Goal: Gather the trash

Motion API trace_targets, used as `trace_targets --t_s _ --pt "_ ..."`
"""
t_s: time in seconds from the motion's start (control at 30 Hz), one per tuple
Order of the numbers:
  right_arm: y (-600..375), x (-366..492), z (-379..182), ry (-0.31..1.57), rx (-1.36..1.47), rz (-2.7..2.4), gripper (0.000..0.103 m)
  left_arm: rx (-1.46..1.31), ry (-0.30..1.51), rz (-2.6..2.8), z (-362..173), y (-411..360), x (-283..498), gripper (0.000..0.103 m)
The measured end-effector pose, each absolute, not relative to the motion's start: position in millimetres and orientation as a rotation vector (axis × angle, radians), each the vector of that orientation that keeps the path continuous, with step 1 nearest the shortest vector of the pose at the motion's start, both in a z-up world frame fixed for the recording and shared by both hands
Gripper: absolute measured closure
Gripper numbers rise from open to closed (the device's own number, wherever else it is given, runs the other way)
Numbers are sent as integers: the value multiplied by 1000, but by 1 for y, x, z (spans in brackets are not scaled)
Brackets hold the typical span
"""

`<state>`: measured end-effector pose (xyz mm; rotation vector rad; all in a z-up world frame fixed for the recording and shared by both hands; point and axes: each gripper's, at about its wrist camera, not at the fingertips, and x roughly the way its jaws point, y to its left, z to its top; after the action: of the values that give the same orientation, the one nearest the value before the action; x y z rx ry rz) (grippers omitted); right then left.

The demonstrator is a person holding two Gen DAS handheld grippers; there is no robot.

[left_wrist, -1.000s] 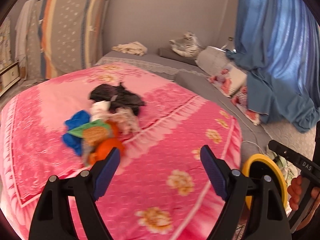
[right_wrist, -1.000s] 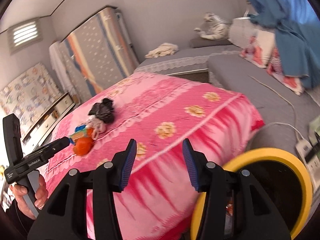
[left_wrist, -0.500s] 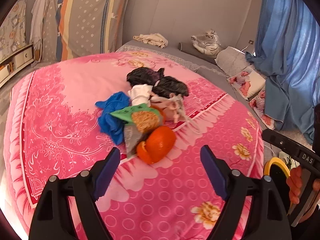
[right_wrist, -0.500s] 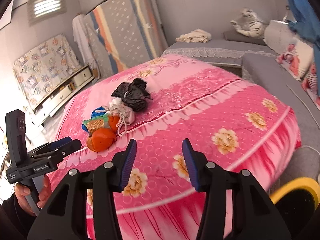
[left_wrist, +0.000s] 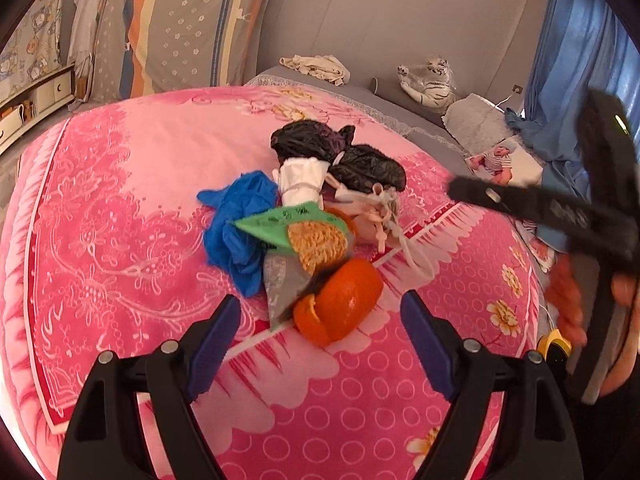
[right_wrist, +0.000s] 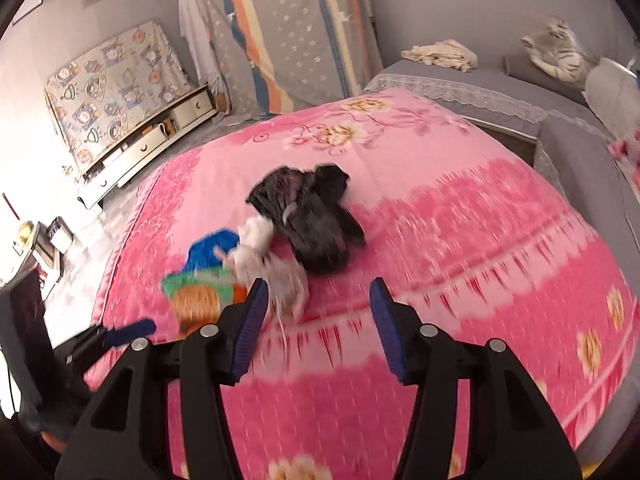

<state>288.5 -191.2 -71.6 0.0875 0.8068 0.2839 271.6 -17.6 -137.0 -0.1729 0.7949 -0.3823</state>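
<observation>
Trash pile [left_wrist: 316,216] sits mid-bed on my pink blanket [left_wrist: 120,184]. Left view is sharp: orange peel [left_wrist: 340,304] just ahead of my left gripper [left_wrist: 320,332], jaws wide, empty. Right view is blurred; peel hidden there. Right gripper [right_wrist: 316,316] half-spread, jaws just been opening, nothing between, black bag [right_wrist: 312,216] beyond.

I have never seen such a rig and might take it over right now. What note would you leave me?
Left gripper: jaws open, empty, just short of the orange peel.
Right gripper: jaws have just been opening, nothing between them, near the white wad.
Trash sits piled on the pink blanket: black bags, blue rag, green wrapper.
Done: nothing picked up yet.
Left: collect all of it.
</observation>
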Motion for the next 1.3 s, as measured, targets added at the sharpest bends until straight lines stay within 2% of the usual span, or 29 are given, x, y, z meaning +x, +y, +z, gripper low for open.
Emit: trace_targets --t_s 0.13,0.3,0.6,0.73,0.8,0.87,0.97,1.03,1.07,1.3 --pt "-177 327 -73 849 66 293 52 -159 792 -393 -133 -23 278 24" --pt "-169 377 -88 935 80 295 44 -130 809 -404 -135 -31 286 24" --pt "-161 423 -117 1035 100 288 43 -99 842 -401 -145 -38 304 26" --pt "-155 426 -124 1052 111 304 47 -82 858 -394 -149 -42 307 36" --pt "-154 424 -125 1054 123 305 66 -64 852 -393 -148 -45 305 42" --pt "-154 422 -124 1055 127 312 75 -51 845 -395 -147 -47 303 50" --pt "-150 416 -122 1048 89 306 81 -36 832 -388 -143 -46 299 66" --pt "-148 410 -121 1057 84 314 83 -25 820 -382 -139 -46 295 89" --pt "-148 408 -120 1060 83 318 84 -21 816 -374 -136 -44 292 93" --pt "-151 386 -115 1068 97 343 86 -69 854 -355 -137 -29 288 98"
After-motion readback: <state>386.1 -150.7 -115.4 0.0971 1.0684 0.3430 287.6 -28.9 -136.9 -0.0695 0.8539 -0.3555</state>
